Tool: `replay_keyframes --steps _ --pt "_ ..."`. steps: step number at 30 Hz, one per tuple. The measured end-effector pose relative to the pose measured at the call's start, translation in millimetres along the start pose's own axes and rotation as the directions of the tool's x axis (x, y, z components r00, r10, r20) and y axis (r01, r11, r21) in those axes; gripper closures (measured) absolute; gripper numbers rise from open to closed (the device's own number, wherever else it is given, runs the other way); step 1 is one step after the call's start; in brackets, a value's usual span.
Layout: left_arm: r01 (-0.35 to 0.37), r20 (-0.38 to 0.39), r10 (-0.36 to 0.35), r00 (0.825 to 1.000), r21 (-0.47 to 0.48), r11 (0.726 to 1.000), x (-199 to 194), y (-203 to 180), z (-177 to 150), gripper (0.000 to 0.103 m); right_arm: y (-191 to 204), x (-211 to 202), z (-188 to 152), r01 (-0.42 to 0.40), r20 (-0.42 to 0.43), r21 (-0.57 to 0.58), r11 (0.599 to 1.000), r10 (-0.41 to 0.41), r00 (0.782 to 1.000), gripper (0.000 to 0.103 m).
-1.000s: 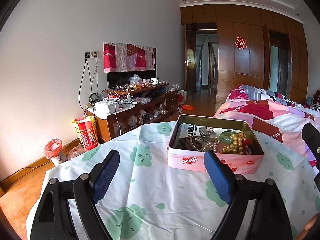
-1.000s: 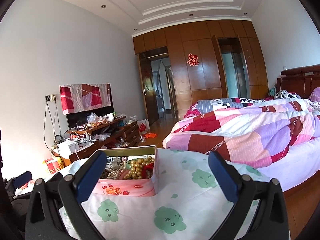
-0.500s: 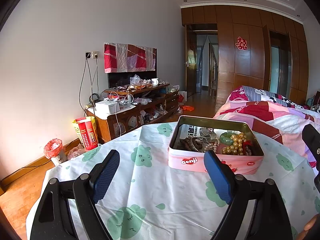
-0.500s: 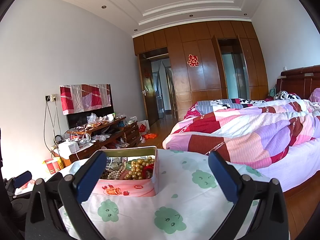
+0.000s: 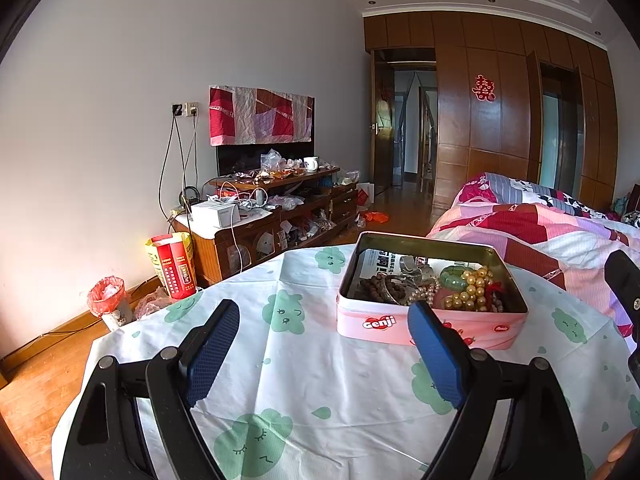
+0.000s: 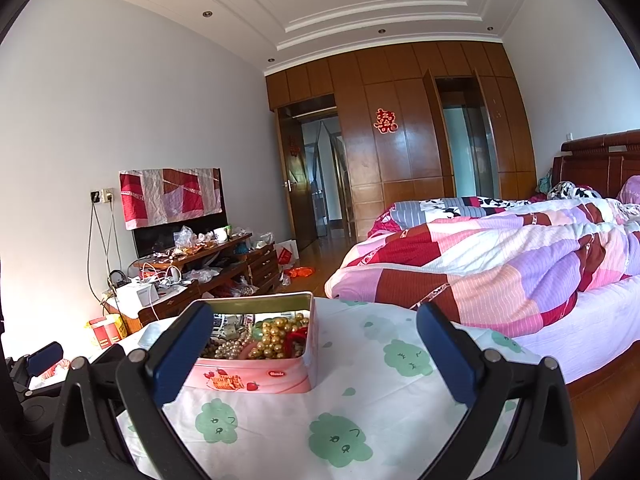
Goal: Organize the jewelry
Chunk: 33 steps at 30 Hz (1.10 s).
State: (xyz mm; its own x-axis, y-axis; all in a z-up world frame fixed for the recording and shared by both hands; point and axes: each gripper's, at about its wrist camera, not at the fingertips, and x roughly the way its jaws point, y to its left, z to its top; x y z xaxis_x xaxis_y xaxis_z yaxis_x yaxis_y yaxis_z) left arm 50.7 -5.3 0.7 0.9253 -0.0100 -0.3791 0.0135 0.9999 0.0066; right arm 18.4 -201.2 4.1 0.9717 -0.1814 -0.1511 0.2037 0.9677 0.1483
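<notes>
A pink Genji tin [image 5: 430, 330] sits open on our round table, on a white tablecloth [image 5: 320, 360] printed with green cloud faces, its tray heaped with jewelry: gold beads [image 5: 472, 290], pearls [image 5: 426, 294], dark wooden beads [image 5: 376, 284] and a green bangle [image 5: 452, 274]. We hold our left gripper [image 5: 323, 332] above the cloth with its blue-padded fingers spread wide and nothing between them; the tin lies ahead and to the right, its front wall partly hidden behind the right fingertip in the left wrist view. Our right gripper [image 6: 314, 336] is likewise spread and empty, the tin [image 6: 260, 374] lying ahead between the fingers but toward the left one, whose tip overlaps the tin's near-left corner in the right wrist view. We cannot tell whether either finger touches the tin. A bed [image 6: 500, 264] with a patchwork quilt stands just beyond the table.
</notes>
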Motion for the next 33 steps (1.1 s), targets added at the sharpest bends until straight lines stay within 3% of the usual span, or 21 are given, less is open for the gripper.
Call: replay_keyframes --steps 33 --pt "0.014 0.028 -0.013 1.0 -0.02 1.0 -5.7 2.1 2.3 0.017 -0.1 -0.2 -0.2 0.0 0.001 -0.001 1.0 0.0 1.0 0.0"
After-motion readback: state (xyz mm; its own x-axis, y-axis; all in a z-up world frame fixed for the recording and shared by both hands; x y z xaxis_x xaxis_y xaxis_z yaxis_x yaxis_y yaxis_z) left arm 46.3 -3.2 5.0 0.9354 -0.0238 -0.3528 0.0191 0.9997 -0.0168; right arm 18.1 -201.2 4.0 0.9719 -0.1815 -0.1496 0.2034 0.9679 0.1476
